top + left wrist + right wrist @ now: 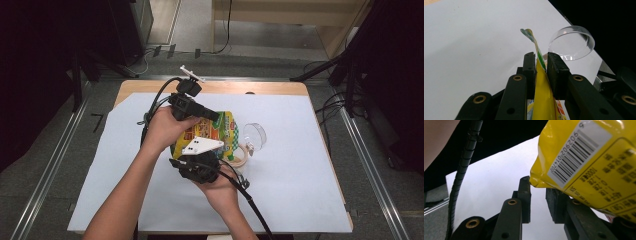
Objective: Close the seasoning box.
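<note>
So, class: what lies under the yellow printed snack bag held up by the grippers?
Beneath the yellow printed snack bag is the white paper sheet covering the table; a beige ring pokes out at its right. The bag and grippers cover whatever else lies directly below.

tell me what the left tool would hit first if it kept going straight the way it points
Probably the clear plastic cup. The left tool, shut on the yellow snack bag, points toward the cup lying on the white sheet just beyond its tips. Depth is hard to judge, so it might pass slightly beside it.

yellow pouch (584, 157) cut off by frame edge, print blurred
</note>
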Motion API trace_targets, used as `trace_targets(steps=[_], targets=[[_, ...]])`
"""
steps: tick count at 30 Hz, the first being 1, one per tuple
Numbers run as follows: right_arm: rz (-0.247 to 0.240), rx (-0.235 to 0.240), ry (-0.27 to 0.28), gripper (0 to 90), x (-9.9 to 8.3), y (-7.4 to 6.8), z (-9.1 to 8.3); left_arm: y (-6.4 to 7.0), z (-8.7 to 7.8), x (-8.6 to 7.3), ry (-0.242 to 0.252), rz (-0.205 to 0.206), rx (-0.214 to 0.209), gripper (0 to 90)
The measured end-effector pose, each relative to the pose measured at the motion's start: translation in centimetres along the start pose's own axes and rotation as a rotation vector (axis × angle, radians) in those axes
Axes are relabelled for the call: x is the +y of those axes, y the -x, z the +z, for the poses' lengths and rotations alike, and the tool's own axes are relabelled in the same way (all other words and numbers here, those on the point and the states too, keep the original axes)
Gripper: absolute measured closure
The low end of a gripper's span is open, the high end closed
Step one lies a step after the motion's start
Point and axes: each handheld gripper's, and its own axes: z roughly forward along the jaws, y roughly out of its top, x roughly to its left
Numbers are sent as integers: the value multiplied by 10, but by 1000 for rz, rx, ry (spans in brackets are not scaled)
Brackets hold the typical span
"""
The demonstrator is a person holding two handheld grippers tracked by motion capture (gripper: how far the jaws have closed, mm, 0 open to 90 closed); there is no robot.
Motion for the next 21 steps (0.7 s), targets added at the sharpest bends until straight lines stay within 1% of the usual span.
trace_targets(steps=[6, 7, 9, 10, 16, 21], targets=[[-11, 21, -12, 756, 0, 2, -1, 0, 0, -1, -6, -6, 4, 778], [-9, 31, -13, 758, 0, 3, -1, 0, 0, -1, -8, -8, 3, 778], [5, 66, -14, 762, 0, 6, -2, 0, 0, -1, -8, -9, 4, 778], [5, 69, -17, 763, 1, 7, -2, 0, 0, -1, -8, -12, 5, 778], [-23, 56, -18, 764, 0, 5, -3, 0, 2, -1, -16, -18, -5, 779], [-33, 50, 5, 764, -4, 4, -4, 2, 3, -1, -25, -18, -12, 780]])
